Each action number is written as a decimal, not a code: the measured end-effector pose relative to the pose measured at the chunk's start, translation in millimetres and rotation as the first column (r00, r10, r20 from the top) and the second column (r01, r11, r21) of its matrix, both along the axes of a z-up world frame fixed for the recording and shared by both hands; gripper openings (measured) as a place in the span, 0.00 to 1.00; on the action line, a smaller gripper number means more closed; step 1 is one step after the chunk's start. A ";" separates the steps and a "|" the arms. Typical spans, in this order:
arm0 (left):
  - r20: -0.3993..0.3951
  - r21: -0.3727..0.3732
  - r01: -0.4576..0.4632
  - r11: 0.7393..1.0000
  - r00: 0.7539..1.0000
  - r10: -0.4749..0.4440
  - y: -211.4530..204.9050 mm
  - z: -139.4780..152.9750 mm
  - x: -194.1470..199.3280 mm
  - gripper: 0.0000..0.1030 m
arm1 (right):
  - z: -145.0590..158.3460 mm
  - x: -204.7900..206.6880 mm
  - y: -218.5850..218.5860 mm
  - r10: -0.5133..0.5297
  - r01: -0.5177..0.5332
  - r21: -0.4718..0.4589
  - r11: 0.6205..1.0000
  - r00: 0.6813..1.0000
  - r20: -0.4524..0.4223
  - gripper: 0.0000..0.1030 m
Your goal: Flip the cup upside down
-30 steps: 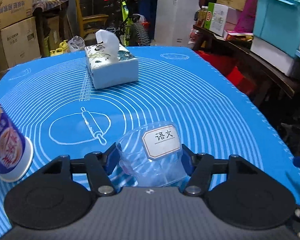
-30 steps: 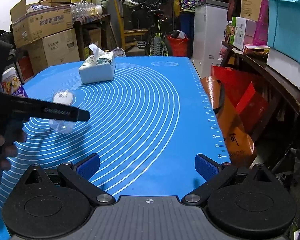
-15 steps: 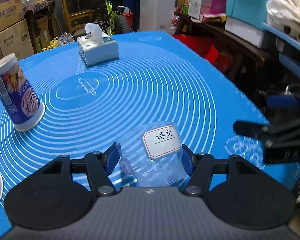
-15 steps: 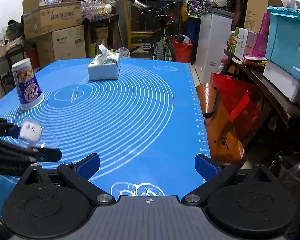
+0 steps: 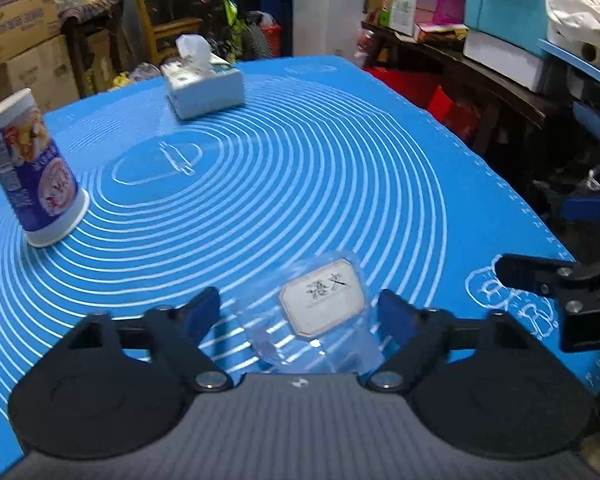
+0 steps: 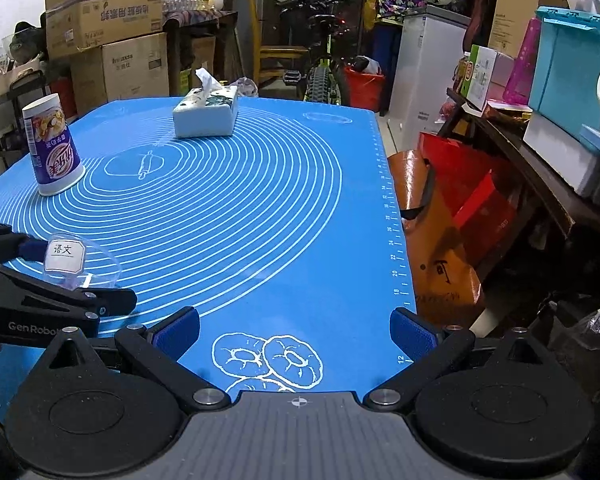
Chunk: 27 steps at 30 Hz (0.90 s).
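Now left tongs (image 5: 300, 312) stand wide around clear cup (image 5: 320, 320) near worktop (image 5: 340, 160) front edge; right tongs (image 6: 296, 330) wide, empty. Withdraw straight back without nudging it.

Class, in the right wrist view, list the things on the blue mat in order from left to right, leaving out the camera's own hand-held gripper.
Purple paper cup → clear plastic cup with the white label, between the left hand-held gripper's fingers → tissue box.
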State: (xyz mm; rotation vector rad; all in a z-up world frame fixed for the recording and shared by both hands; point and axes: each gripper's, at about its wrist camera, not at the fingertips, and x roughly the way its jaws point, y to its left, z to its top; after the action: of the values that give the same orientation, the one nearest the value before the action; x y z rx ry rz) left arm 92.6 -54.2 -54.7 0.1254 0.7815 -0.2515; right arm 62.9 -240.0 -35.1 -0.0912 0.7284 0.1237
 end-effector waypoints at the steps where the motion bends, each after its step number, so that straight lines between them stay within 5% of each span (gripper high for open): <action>1: -0.001 -0.001 -0.002 1.000 1.000 0.002 0.6 0.6 0.3 0.85 | -0.2 -0.5 -0.1 0.000 0.000 -0.001 1.000 1.000 0.000 0.98; 12: -0.009 -0.010 -0.019 1.000 1.000 0.018 5.5 2.7 -3.6 0.85 | 4.0 -1.9 5.3 0.019 -0.018 -0.006 1.000 1.000 0.004 0.98; 18: 0.046 -0.049 -0.042 0.998 0.998 0.044 12.9 20.9 -23.7 0.90 | 13.5 1.5 26.3 0.138 -0.134 -0.171 0.976 0.990 0.009 0.98; 22: 0.104 -0.062 -0.101 0.993 0.989 0.107 24.8 36.5 -42.1 0.97 | 18.8 -3.5 60.6 0.315 -0.282 -0.430 0.858 0.949 0.006 0.98; 27: 0.164 -0.030 -0.220 0.975 0.961 0.222 40.6 46.3 -51.7 0.98 | 13.0 -14.6 112.0 0.518 -0.395 -0.728 0.560 0.853 -0.065 0.98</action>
State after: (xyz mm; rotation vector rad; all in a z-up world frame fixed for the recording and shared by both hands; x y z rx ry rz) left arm 41.0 -13.6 -8.4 0.0464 0.6213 -0.0326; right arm 48.3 -128.0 -22.1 -1.0671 0.5376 0.3254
